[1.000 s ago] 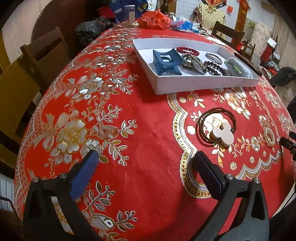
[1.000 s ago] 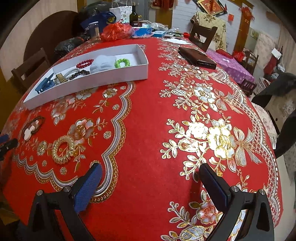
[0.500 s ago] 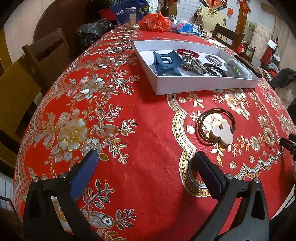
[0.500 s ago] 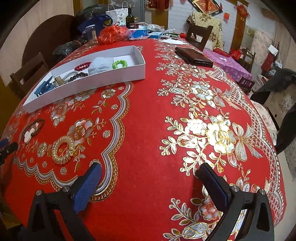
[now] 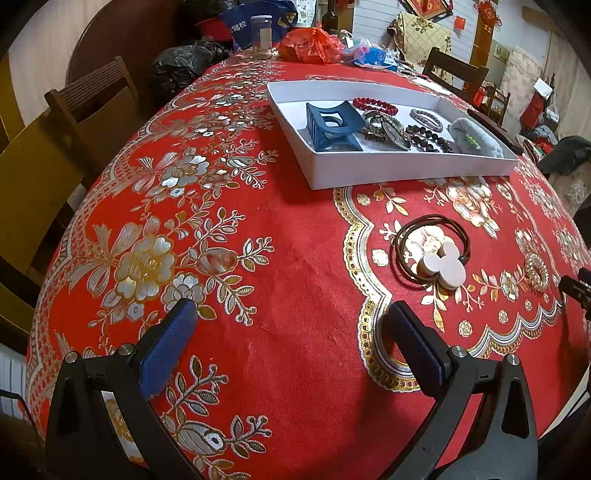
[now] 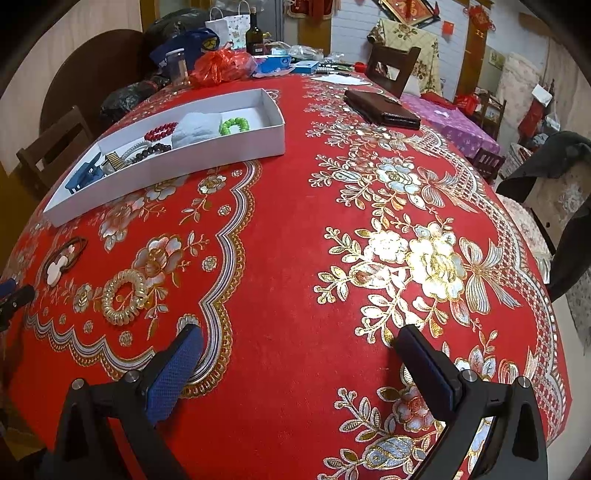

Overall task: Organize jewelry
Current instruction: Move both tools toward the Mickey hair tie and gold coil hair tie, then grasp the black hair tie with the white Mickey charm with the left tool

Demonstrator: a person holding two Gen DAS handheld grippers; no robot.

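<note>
A white tray (image 5: 413,168) (image 6: 221,153) on the red tablecloth holds a blue hair claw (image 5: 332,123), a red bead bracelet (image 5: 375,104), dark bead bracelets (image 5: 428,138), a grey cloth (image 5: 476,138) and a green bead bracelet (image 6: 233,124). A brown hair tie with a white mouse-shaped charm (image 5: 434,254) (image 6: 61,260) lies loose in front of the tray. A gold coil hair tie (image 6: 123,295) (image 5: 535,266) lies to its right. My left gripper (image 5: 291,321) hovers open, near and left of the brown tie. Open too, my right gripper (image 6: 299,347) hangs right of the gold coil.
A brown wallet (image 6: 380,109) lies on the table's far right part. Bags, a jar (image 5: 261,37), a bottle (image 6: 255,35) and packets crowd the far end. Wooden chairs (image 5: 92,107) stand at the left side and far end (image 6: 393,64).
Both grippers have drifted slightly closer to the table items; the tray and hair ties look a little larger. Nothing on the table has moved, and both stay open.
</note>
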